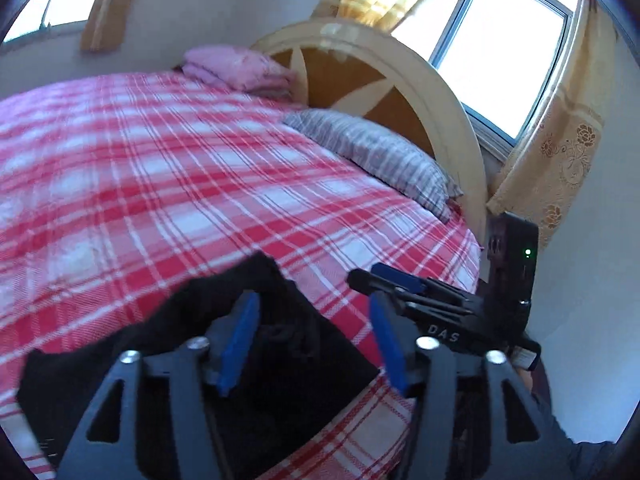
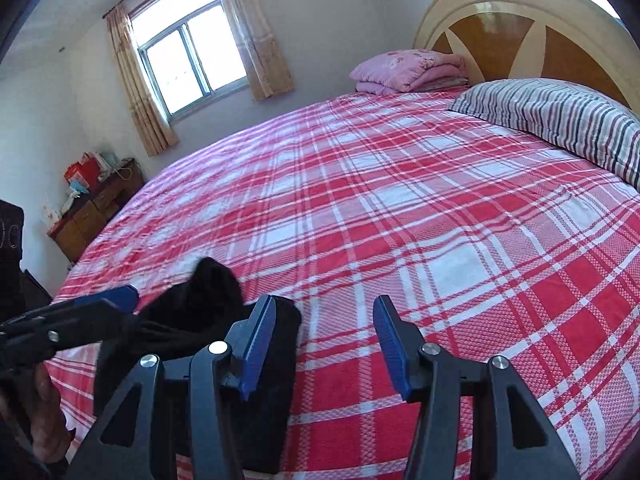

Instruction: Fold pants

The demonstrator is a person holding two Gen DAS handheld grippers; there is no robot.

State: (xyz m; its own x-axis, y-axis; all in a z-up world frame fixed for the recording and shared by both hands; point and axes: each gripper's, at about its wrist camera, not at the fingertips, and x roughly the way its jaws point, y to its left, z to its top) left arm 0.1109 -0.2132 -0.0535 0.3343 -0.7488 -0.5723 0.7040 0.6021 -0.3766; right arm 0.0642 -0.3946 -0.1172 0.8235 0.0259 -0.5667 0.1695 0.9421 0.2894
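Black pants (image 1: 256,360), soft and matte, lie bunched in a rumpled heap on the near edge of the bed (image 1: 160,184), on its woven red-and-white plaid sheet. Left gripper (image 1: 316,344): blue ribbed fingers (image 1: 240,340) spread apart, nothing pinched, dark cloth lying below and between them (whether the tips touch the cloth, cannot tell). Right gripper (image 2: 324,344): fingers (image 2: 390,344) also spread, empty, over bare sheet; the pants sit just beside and under its left finger. In the right view the left gripper comes in from the left edge over the heap, a hand (image 2: 46,412) on its handle. Far end of the bed: striped pillow (image 2: 560,120), folded pink quilt (image 2: 408,70), curved glossy cream-and-brown headboard (image 2: 520,12). A wooden cabinet (image 2: 92,208) stands by the wall.
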